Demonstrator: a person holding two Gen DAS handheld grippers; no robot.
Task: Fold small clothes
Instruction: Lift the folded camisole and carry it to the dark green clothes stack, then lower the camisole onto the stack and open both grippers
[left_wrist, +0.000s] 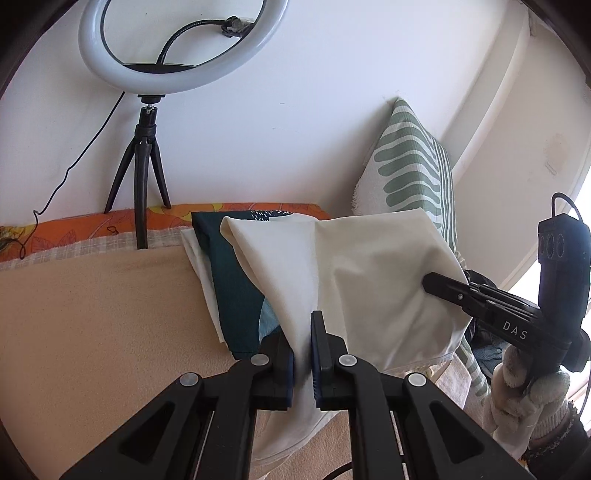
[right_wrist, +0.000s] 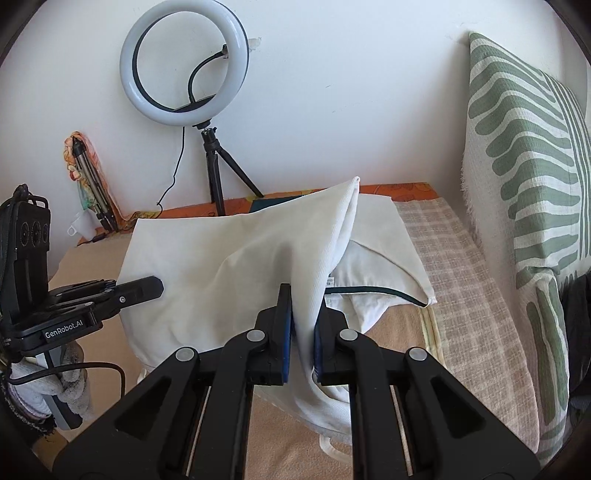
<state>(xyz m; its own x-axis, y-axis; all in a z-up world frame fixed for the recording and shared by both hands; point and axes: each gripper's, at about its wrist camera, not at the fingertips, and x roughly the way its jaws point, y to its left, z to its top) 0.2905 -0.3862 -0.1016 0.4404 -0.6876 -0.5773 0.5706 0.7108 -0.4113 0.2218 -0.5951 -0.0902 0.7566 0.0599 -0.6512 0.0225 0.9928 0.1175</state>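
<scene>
The cream garment (left_wrist: 373, 280) hung lifted above the beige bed cover (left_wrist: 96, 314), left gripper (left_wrist: 303, 354) and right gripper (right_wrist: 301, 332) each clamped on a bunched edge. It looked light, limp and prone to sagging, so holds near corners seemed best

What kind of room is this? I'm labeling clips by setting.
Probably a bedroom or living room at home: a leaf-print cushion against the wall, a blanket-covered bed or couch, and a ring light on a tripod.
</scene>
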